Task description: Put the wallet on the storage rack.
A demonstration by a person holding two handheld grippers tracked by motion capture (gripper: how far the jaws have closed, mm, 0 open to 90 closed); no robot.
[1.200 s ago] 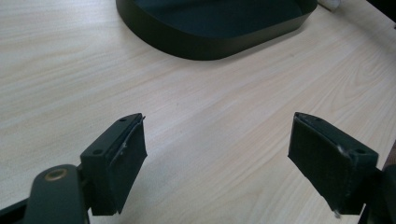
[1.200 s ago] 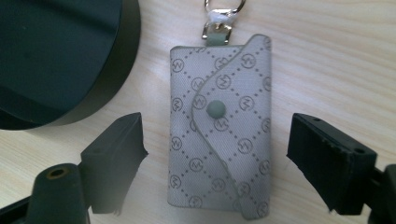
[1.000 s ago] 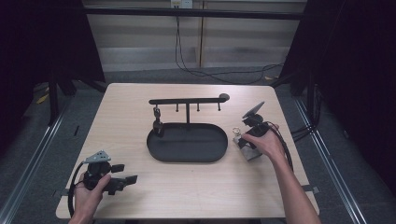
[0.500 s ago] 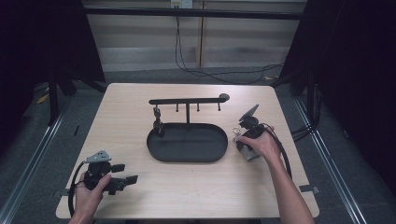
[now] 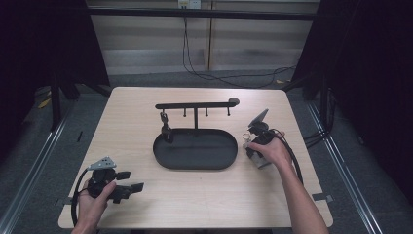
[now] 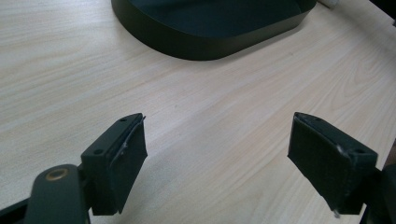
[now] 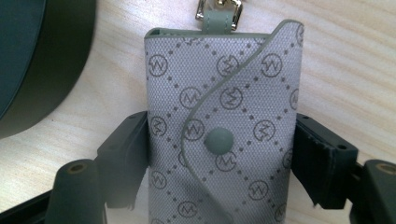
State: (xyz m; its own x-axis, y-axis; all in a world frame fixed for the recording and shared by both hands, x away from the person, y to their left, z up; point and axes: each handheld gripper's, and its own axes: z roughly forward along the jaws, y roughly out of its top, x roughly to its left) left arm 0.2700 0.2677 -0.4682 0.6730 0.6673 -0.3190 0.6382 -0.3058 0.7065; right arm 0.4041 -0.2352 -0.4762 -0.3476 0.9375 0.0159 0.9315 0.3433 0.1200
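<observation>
A grey patterned key pouch (image 7: pixel 219 116) with a snap button and a metal clasp lies on the table just right of the black oval tray (image 5: pixel 195 165). My right gripper (image 7: pixel 219 158) points down on it; its jaws have just been closing and now press on both sides of the pouch. In the high view the right gripper (image 5: pixel 253 146) and pouch (image 5: pixel 259 158) sit under the person's hand. My left gripper (image 5: pixel 129 181) rests at the front left of the table, its jaws (image 6: pixel 219 158) wide apart with nothing between them.
A black rack (image 5: pixel 195 105) with several hooks rises from the back of the tray; a small dark item (image 5: pixel 165 126) hangs from its left hook. The tray wall (image 6: pixel 210 42) lies ahead of the left gripper, and the tray edge (image 7: pixel 28 70) is left of the pouch.
The right hand has shifted slightly left toward the tray, down over the pouch. The left hand and its gripper have stayed put.
</observation>
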